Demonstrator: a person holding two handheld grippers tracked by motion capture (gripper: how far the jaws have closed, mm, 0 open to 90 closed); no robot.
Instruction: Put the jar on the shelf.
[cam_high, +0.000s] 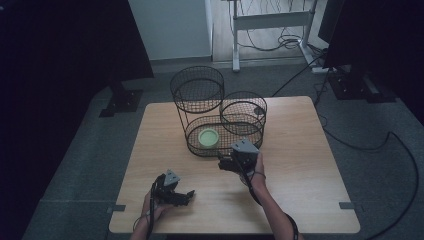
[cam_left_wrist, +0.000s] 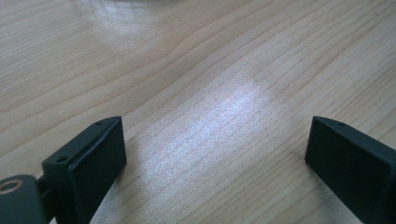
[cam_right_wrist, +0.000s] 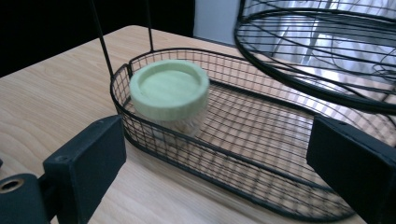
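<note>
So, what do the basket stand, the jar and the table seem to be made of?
Basket stand: thin black wire, probably coated metal, judging by its open mesh. Jar: clear body, glass or plastic, with a matte pale green lid, maybe plastic or silicone. Table: light wood or wood-look laminate, with visible grain and soft sheen.

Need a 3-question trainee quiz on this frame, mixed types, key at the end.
1. True or false: the green-lidded jar stands in the oval bottom tray of the tiered wire basket.
2. Which claw is nearer the basket? A) left claw B) right claw
3. Fill in: the left claw's jaws are ____, with bare wooden table between them.

Key: 1 true; 2 B; 3 open
</note>
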